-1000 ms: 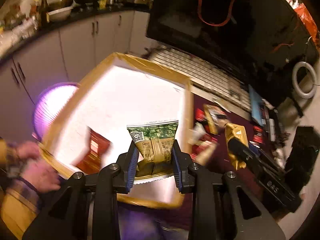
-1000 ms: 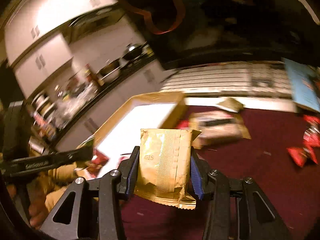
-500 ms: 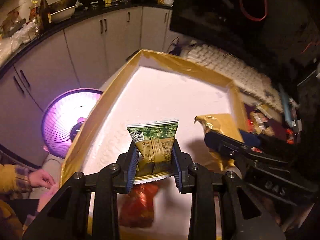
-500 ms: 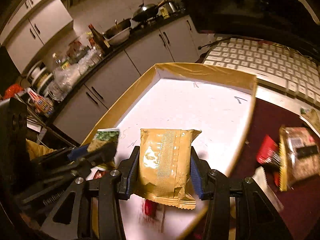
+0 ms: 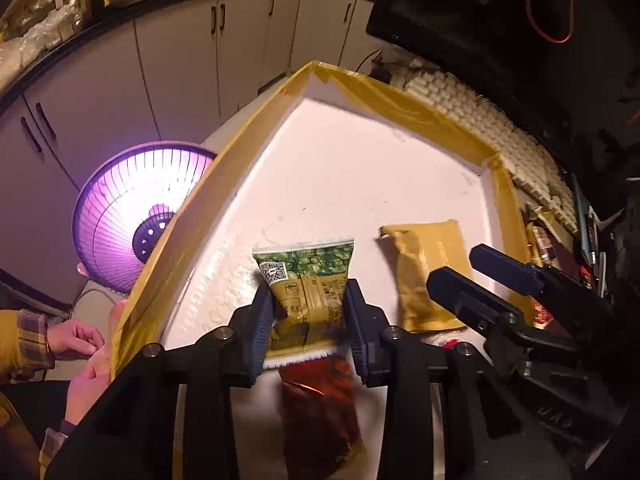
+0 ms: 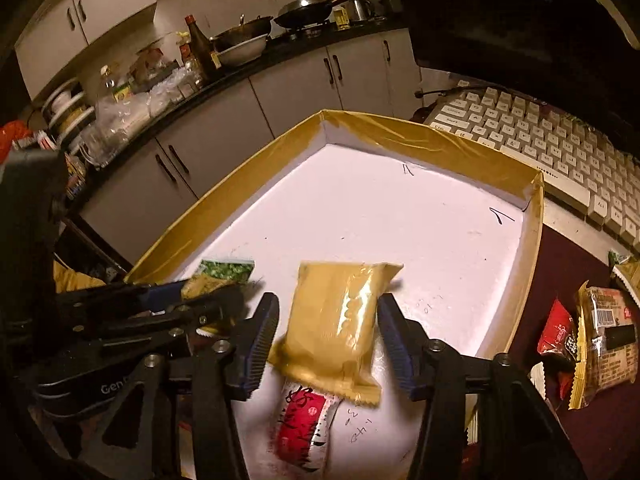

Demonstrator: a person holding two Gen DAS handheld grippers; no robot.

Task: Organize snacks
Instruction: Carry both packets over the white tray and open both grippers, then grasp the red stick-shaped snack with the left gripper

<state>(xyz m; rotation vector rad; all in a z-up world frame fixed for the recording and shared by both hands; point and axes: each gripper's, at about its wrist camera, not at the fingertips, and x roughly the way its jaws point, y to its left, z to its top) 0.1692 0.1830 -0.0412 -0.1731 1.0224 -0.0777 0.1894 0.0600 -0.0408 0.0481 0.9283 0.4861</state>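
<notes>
Both tongs hover over the tape-edged white tray [image 6: 532, 216]: left gripper [image 5: 308, 320] clamped on the green-and-gold snack packet [image 5: 306, 280], right gripper [image 6: 326, 340] just opened, letting its gold foil packet [image 6: 340, 320] drop near the tray's front edge, more wrapped snacks [image 6: 600, 336] waiting outside on the dark red table [image 6: 600, 432].

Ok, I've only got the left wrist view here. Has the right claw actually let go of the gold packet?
Observer: Yes. In the right wrist view, the right claw has just been opening. The gold packet is between its pads, with a gap on each side.
Operator: Anything underneath it?
Observer: A red and white packet, partly covered by its near end.
Operator: The tray floor is washed out for me. Anything on it further in?
Observer: Only pen marks near the far right corner of the tray.
</notes>
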